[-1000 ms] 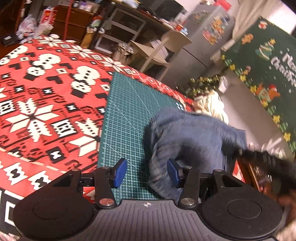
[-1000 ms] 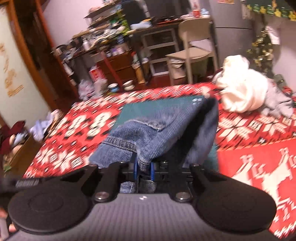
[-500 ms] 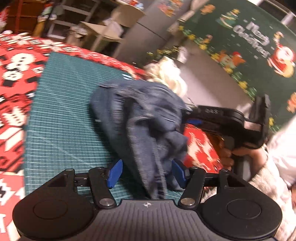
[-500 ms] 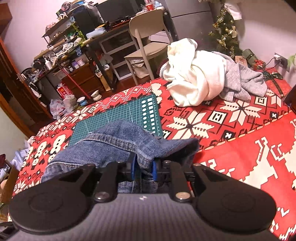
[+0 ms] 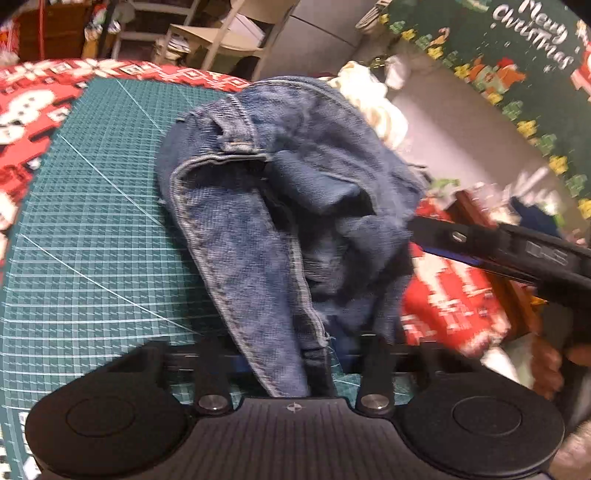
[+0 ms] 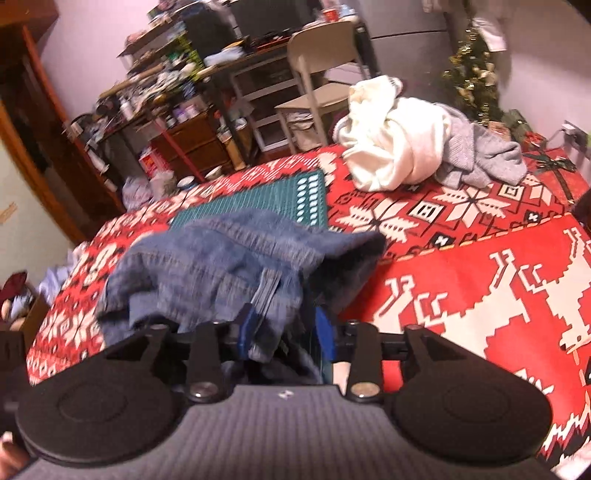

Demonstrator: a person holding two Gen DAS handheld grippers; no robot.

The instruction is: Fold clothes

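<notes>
My left tool has just been closing, I think pinching the jeans; my right tool has been opening, spread, denim between. Jeans run far-near on the green mat.

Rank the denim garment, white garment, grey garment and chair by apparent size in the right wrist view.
1. denim garment, though nearness to the camera inflates it.
2. white garment.
3. chair and grey garment look alike; not ranked.

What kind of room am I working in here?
Most likely a lived-in home room at Christmas: a cluttered desk and chair behind the table, a decorated tree, and a Merry Christmas banner.
</notes>
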